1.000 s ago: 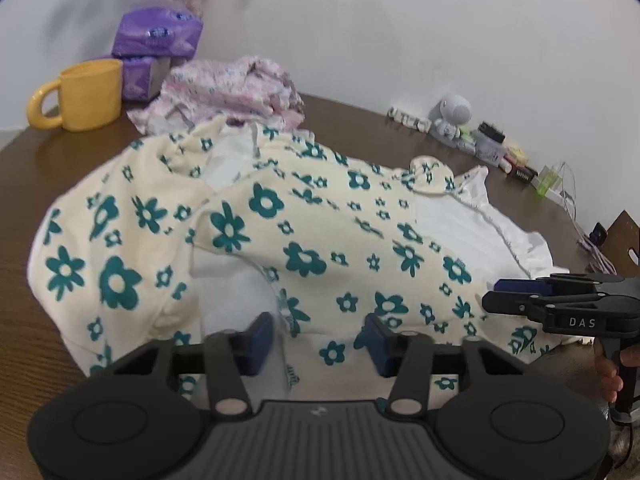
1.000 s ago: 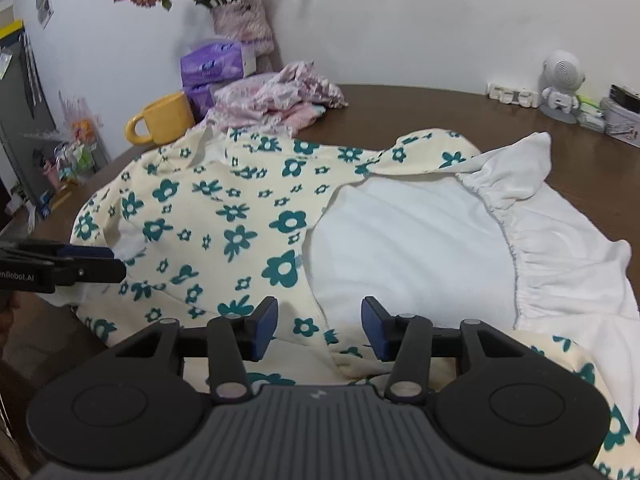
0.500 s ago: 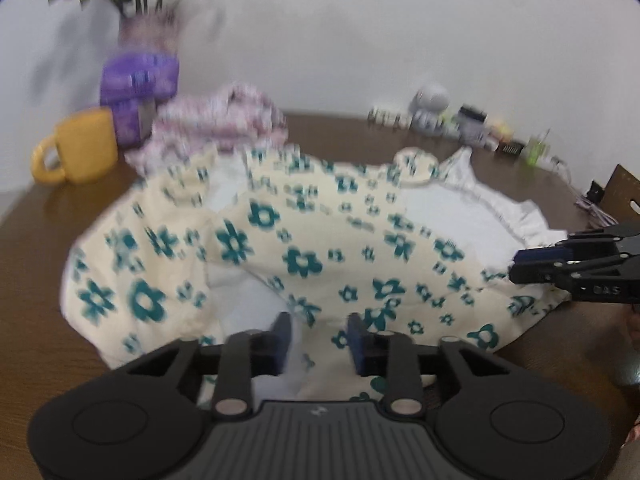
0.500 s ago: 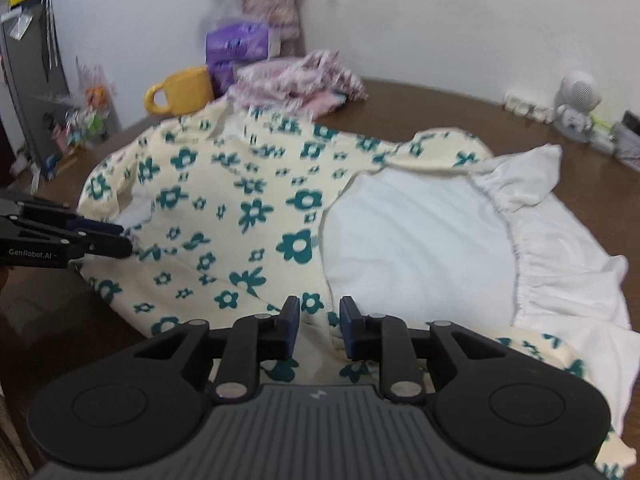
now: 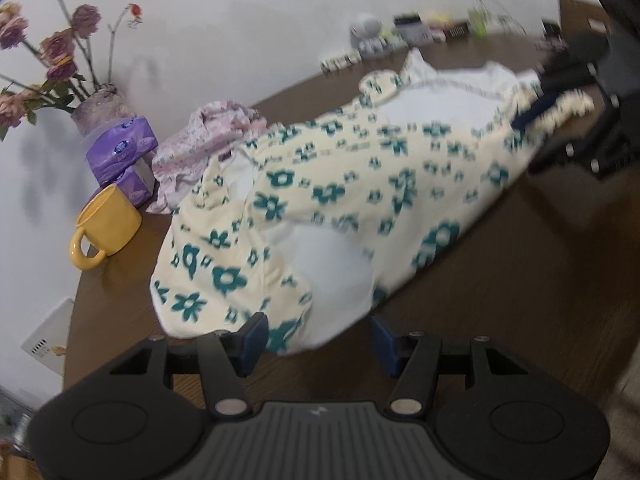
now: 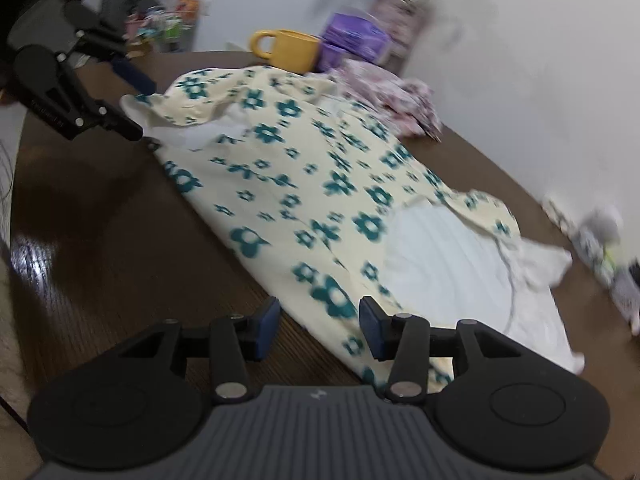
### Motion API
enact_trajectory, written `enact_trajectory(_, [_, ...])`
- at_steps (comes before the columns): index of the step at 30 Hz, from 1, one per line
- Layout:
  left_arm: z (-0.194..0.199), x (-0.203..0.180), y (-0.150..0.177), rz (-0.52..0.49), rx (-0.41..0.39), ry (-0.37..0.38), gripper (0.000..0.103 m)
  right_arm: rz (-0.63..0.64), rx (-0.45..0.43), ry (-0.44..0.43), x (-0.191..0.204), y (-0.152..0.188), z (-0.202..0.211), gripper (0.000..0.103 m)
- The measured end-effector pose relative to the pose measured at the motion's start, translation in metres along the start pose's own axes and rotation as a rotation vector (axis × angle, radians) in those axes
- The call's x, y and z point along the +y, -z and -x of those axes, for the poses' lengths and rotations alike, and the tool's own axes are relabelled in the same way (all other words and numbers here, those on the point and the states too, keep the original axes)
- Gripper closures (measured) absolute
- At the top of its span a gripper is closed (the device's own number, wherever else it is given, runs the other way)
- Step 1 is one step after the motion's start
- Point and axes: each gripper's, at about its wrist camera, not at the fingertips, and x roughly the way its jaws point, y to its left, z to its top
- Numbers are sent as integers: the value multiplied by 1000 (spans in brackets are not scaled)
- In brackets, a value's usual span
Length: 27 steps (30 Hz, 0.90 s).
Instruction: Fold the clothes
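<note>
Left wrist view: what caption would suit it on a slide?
Left gripper, jaws opening, at the near edge of a cream floral garment on a brown table, beside a yellow mug.

1 floral garment (image 5: 352, 184), 1 pink garment (crumpled) (image 5: 208, 136), 1 yellow mug (image 5: 106, 226), 2 tissue packs (image 5: 124, 156)

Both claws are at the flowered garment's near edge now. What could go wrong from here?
1. Both claws, left claw and right claw, are opening with the flowered garment lying unpinched, so a fold may slacken.
2. The yellow mug stands right beside the cloth; dragging fabric might tip it.
3. The pink clothes touch it and could get caught up.
</note>
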Motion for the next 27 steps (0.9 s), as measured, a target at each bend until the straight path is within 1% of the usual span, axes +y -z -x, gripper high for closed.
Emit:
enact_trajectory(2, [-3,0,4,-50,27,-18,47,49,-3,-8,7,-6,-5,58])
enact_trajectory(4, [-8,2,2,-93,20,-36,47,104,7,-11,14,-12,-10,59])
enact_trajectory(6, [-12,4,-1,-123,14,-30,51,139,24,-16,18,-18,-16,62])
enact_trajectory(7, [-15,4,-4,-135,15,-14,63,150,32,-20,18,-21,-19,66])
enact_trajectory(8, [-17,6,-8,-143,17,8,80,160,42,-24,19,-24,-21,70])
enact_trajectory(10, [-21,14,-16,-140,24,31,94,164,74,-31,17,-30,-25,98])
enact_trajectory(11, [-22,19,-21,-141,19,29,96,161,85,-31,15,-32,-26,99])
enact_trajectory(12, [-22,23,-26,-146,11,22,97,154,86,-28,12,-35,-25,100])
enact_trajectory(14, [-16,32,-41,-178,-29,-30,98,140,69,-10,3,-44,-21,101])
enact_trajectory(15, [-9,37,-49,-190,-55,-61,98,138,51,13,-2,-50,-18,101])
enact_trajectory(18, [20,46,-66,-218,-133,-137,98,145,-21,98,-15,-69,0,101])
enact_trajectory(20, [43,45,-66,-233,-162,-156,98,157,-64,136,-20,-79,15,101])
enact_trajectory(22, [56,41,-54,-217,-141,-107,98,169,-83,120,-20,-81,30,101])
enact_trajectory(23, [55,38,-45,-201,-111,-65,98,169,-76,93,-19,-78,35,101])
enact_trajectory(26, [41,23,-19,-165,-8,48,98,153,-3,-19,-6,-57,34,101])
enact_trajectory(27, [36,20,-14,-159,11,63,98,148,28,-52,-2,-50,29,101])
